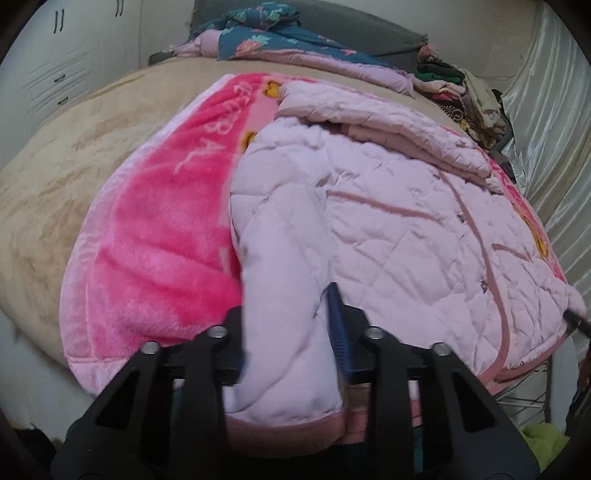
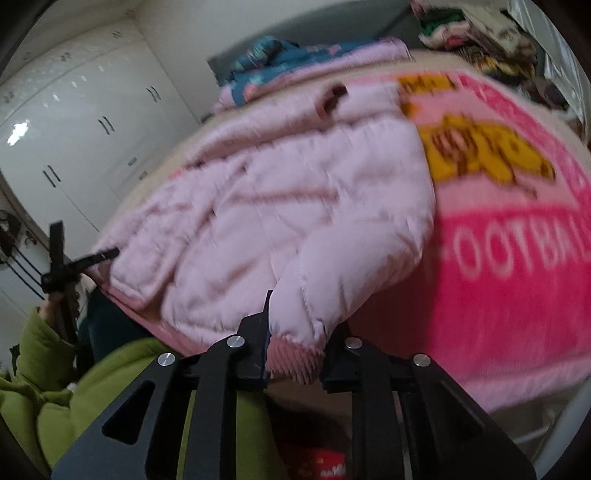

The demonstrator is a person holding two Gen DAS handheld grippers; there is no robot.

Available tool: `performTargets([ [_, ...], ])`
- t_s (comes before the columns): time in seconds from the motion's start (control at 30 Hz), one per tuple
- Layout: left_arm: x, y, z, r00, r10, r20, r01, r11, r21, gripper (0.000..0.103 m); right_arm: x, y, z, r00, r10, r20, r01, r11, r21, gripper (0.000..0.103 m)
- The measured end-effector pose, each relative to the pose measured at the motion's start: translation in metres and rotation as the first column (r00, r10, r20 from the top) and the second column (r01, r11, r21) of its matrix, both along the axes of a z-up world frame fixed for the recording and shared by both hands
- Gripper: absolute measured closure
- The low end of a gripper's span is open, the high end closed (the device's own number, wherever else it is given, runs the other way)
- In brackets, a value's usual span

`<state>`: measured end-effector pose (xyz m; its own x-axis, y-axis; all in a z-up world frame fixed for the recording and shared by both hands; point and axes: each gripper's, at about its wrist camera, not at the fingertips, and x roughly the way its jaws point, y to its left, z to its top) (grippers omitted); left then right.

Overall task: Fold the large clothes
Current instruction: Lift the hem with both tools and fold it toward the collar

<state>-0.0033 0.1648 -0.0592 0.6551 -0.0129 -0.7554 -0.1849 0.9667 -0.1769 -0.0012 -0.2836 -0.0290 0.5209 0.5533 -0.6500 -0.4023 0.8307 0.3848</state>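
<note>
While both wrist views look down over the bed (image 1: 74,155), its beige cover lies at far left in the left wrist view, with white wardrobe doors (image 1: 55,55) behind. Next comes the bright pink fleece blanket (image 1: 159,251), spread flat on the bed and printed with white lettering. On top of it lies the pale pink quilted jacket (image 1: 406,229), front up, darker pink trim along its hem and seams. Left gripper (image 1: 286,332) is clamped on one jacket sleeve; the sleeve runs down between the two black fingers, its cuff end hanging toward the camera. Farther right a folded pink layer sits at the jacket's upper edge, and a heap of mixed clothes (image 1: 476,99) sits by a pale curtain (image 1: 546,110). A teal floral quilt (image 1: 266,33) is bunched at the head of the bed. Right wrist view, blurred: a green padded sleeve (image 2: 40,369) at lower left, then the jacket, then the blanket with a yellow cartoon figure. Right gripper (image 2: 295,354) is closed on the other sleeve at its ribbed pink cuff (image 2: 293,363), which bulges between the fingers.
</note>
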Motion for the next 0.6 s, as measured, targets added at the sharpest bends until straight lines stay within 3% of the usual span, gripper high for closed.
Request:
performTargets([
  [0.07, 0.002, 0.000, 0.008, 1.000, 0.000, 0.020, 0.000, 1.000, -0.006, 0.089, 0.006, 0.001, 0.014, 0.999, 0.006, 0.048, -0.006, 1.000, 0.012, 0.087],
  [0.33, 0.017, -0.008, 0.039, 0.996, -0.016, 0.085, 0.014, 1.000, 0.023, 0.091, 0.029, 0.006, 0.051, 0.991, -0.010, 0.136, 0.006, 1.000, 0.029, 0.088],
  [0.6, 0.043, -0.009, 0.071, 0.989, -0.018, 0.147, 0.013, 0.999, 0.030, 0.091, 0.058, -0.004, 0.073, 0.987, -0.084, 0.135, 0.071, 0.993, 0.096, 0.088],
])
